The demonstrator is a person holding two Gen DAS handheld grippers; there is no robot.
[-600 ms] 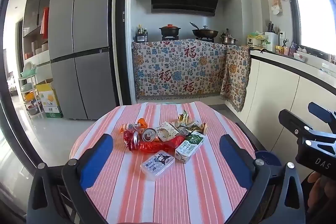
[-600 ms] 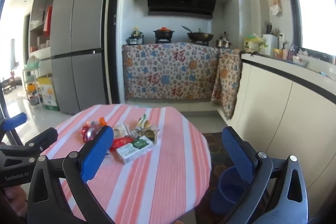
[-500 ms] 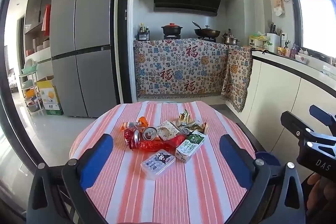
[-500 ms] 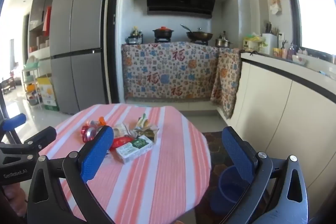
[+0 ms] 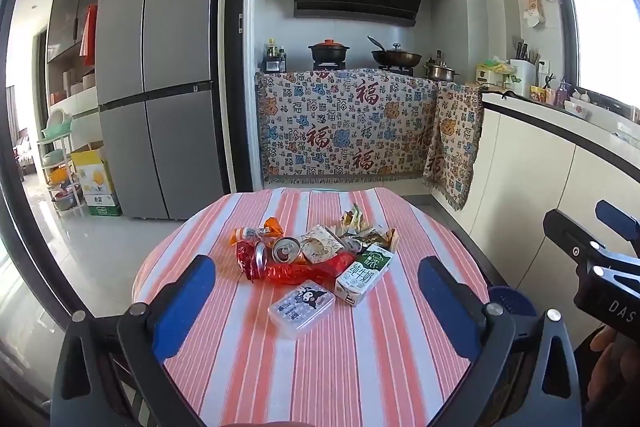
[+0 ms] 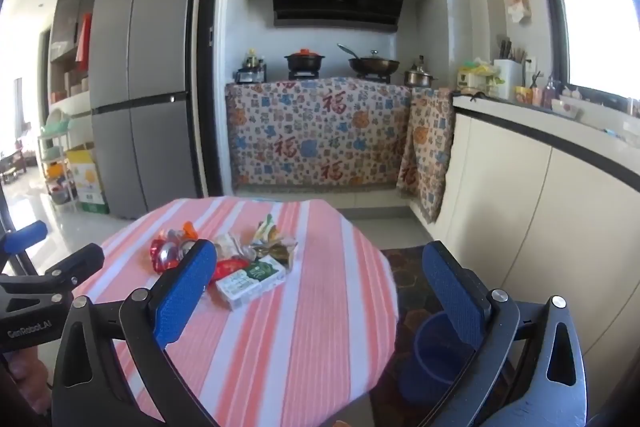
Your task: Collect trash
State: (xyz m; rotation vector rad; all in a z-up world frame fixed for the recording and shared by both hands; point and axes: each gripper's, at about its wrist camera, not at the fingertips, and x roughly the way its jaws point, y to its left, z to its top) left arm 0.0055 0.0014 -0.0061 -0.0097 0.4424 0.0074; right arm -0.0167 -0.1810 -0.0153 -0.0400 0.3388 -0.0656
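A heap of trash lies mid-table on the round striped table (image 5: pixel 320 367): a green-white milk carton (image 5: pixel 363 274), a clear plastic box with a cartoon label (image 5: pixel 301 308), a crushed can (image 5: pixel 285 249), red wrappers (image 5: pixel 304 270) and crumpled foil wrappers (image 5: pixel 356 227). My left gripper (image 5: pixel 316 307) is open and empty, held short of the heap. My right gripper (image 6: pixel 320 291) is open and empty, right of the left one; the carton (image 6: pixel 251 277) shows in its view. A blue bin (image 6: pixel 436 351) stands on the floor right of the table, also in the left wrist view (image 5: pixel 512 301).
A grey fridge (image 5: pixel 160 75) stands at the back left. A stove counter draped in patterned cloth (image 5: pixel 344 131) is behind the table. White cabinets with a counter (image 5: pixel 560 155) run along the right. A dark mat (image 6: pixel 408 267) lies by the bin.
Both grippers have barely shifted; the view in each has drifted slightly. Nothing on the table has moved and both stay open.
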